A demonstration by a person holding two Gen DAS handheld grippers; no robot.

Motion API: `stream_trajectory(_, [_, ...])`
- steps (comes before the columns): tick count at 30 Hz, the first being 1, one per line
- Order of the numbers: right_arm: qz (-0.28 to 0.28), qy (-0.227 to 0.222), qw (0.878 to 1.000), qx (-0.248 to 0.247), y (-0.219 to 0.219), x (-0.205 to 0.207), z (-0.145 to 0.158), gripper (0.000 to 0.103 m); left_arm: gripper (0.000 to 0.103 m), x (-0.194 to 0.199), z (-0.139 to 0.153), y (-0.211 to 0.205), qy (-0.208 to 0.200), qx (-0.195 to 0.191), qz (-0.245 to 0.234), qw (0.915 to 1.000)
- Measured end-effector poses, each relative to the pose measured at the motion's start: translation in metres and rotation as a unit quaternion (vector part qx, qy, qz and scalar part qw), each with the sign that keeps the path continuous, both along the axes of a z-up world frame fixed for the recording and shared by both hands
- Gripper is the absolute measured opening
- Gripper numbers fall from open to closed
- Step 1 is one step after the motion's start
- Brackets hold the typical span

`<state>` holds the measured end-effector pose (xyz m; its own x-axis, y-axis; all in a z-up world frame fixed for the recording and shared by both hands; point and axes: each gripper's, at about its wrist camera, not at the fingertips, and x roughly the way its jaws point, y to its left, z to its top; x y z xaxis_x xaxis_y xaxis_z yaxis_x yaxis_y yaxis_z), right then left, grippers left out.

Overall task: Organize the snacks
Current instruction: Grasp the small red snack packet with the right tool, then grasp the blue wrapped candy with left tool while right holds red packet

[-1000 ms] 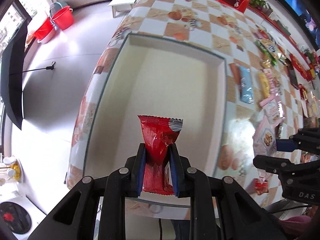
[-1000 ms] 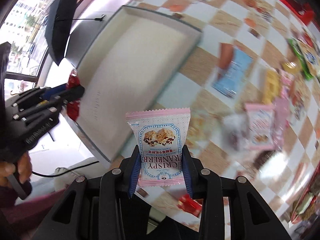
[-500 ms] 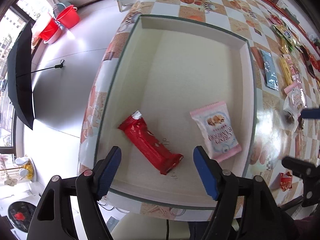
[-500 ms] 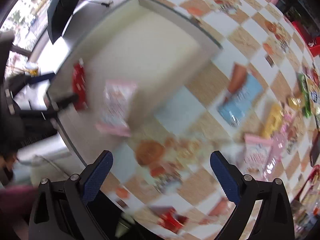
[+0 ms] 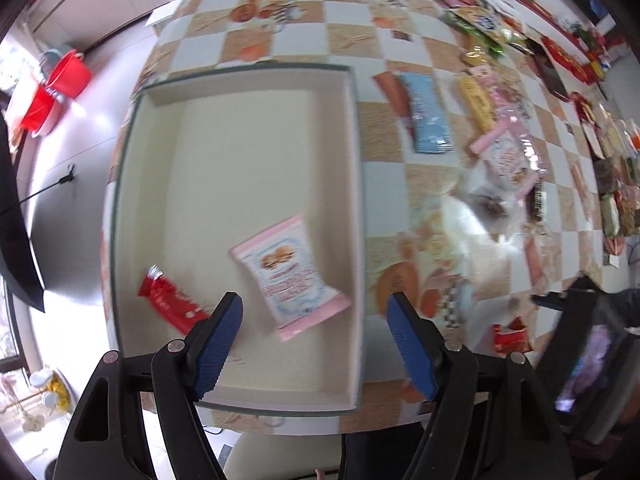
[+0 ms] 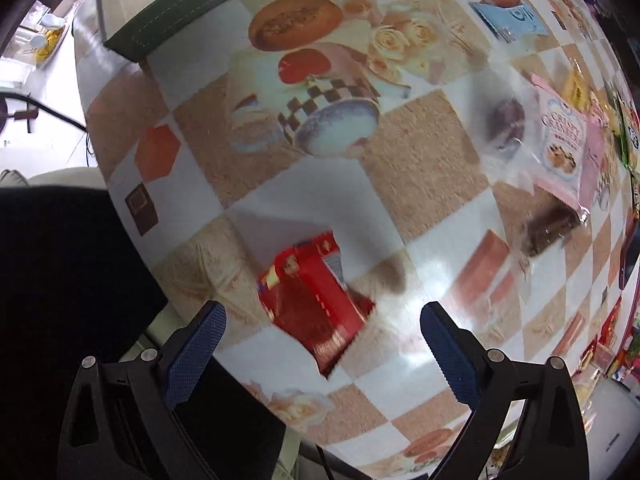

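Note:
A cream tray [image 5: 240,92] with a green rim lies on the checkered table. In it lie a red snack bar [image 5: 172,305] at the near left and a pink-and-white cranberry crisp packet [image 5: 290,276] beside it. My left gripper [image 5: 314,334] is open and empty, above the tray's near edge. My right gripper [image 6: 322,346] is open and empty, just above a small red packet [image 6: 316,306] near the table's front edge; that packet also shows in the left wrist view [image 5: 510,338].
Several loose snacks lie to the right of the tray: a blue packet [image 5: 428,118], a yellow bar [image 5: 476,102], a pink cranberry packet [image 6: 564,146], clear-wrapped dark pastries [image 6: 508,122]. The tray's corner [image 6: 132,38] sits far left in the right wrist view. Red buckets [image 5: 60,84] stand on the floor.
Both grippers let go of their packets into the tray, opened and drew back. The right gripper has swung away to above the small red packet on the table.

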<state>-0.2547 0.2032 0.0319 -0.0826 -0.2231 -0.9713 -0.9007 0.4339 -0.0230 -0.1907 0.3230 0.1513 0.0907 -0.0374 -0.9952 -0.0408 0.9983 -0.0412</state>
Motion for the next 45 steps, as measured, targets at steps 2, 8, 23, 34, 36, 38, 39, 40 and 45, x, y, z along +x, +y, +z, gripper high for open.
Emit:
stream_trajectory(2, [-0.020,0.016,1.000,0.001,0.002,0.005,-0.010,0.093,0.078,0.011,0.004,-0.012,0.002,-0.013,-0.010,0.9999])
stream_trajectory(8, [-0.118,0.021,0.993,0.021,-0.019,0.022,0.000,0.032,0.078,0.054,0.010,-0.057,-0.004,-0.019,-0.049,0.9986])
stream_trajectory(23, [-0.385,0.035,0.922,0.023,-0.134,0.076,-0.007,0.032,0.078,0.159,-0.048,-0.093,0.018,0.021,-0.006,0.9996])
stream_trajectory(34, [-0.394,0.033,0.917,0.040,-0.142,0.074,-0.005,0.032,0.079,0.175,-0.059,-0.099,0.016,0.024,0.000,0.9996])
stream_trajectory(36, [-0.394,0.032,0.918,0.042,-0.146,0.074,-0.002,0.032,0.079,0.177,-0.065,-0.100,0.023,0.027,0.004,0.9994])
stream_trajectory(38, [-0.391,0.034,0.919,0.043,-0.147,0.073,0.000,0.032,0.079,0.179,-0.072,-0.100,0.030,0.028,0.009,0.9991])
stream_trajectory(39, [-0.393,0.036,0.918,0.044,-0.148,0.073,0.001,0.032,0.079,0.180,-0.075,-0.100,0.032,0.033,0.010,0.9989])
stream_trajectory(40, [-0.396,0.038,0.916,0.045,-0.149,0.073,0.003,0.032,0.079,0.180,-0.077,-0.101,0.032,0.038,0.011,0.9987])
stream_trajectory(45, [-0.415,0.031,0.907,0.059,-0.169,0.080,0.016,0.072,0.082,0.178,-0.090,-0.095,0.042,0.029,0.022,0.9984])
